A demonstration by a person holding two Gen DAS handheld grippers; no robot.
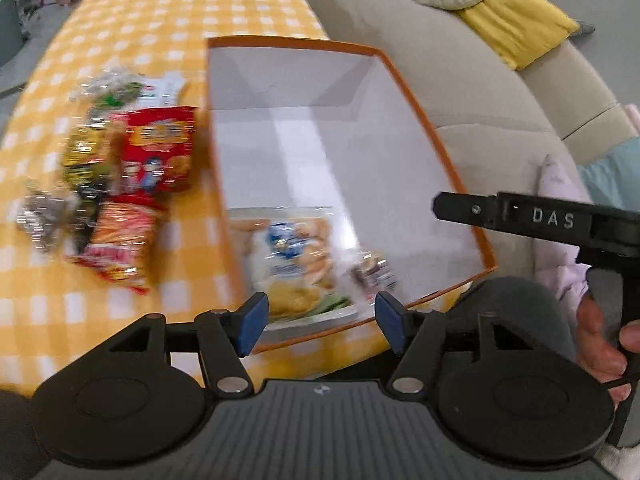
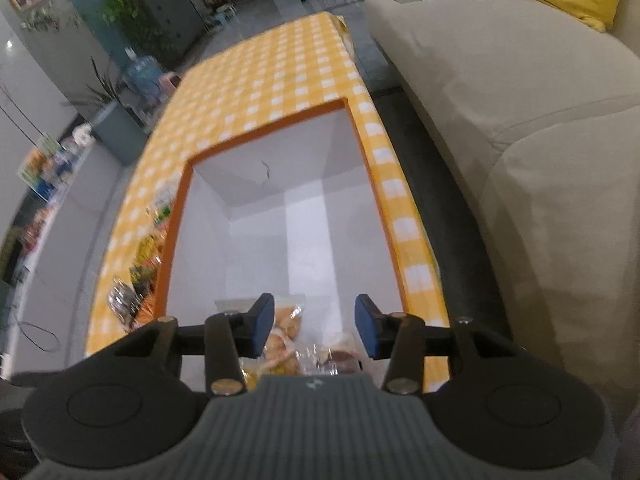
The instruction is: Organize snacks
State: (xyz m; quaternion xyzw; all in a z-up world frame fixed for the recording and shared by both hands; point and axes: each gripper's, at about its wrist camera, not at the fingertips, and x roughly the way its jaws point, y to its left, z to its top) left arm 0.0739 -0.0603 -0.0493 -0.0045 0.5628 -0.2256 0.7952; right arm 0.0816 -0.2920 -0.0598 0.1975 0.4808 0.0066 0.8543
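**Box Barely Started, Pile Waiting**

Both tools hang empty! The left gripper (image 1: 318, 322) has its blue pads spread wide, holding nothing; the right gripper (image 2: 314, 326) is likewise parted and bare. The orange-rimmed white cardboard box (image 1: 436, 152) holds a clear bag of pale buns (image 1: 294, 254) and a small dark wrapped cake (image 2: 340, 360) at its near end. Beside it, on the yellow checked tablecloth (image 1: 160, 12), crinkly foil packets (image 1: 120, 184) lie heaped: light, slippery, crushable, I'd say. Pinch a sealed edge, gently.
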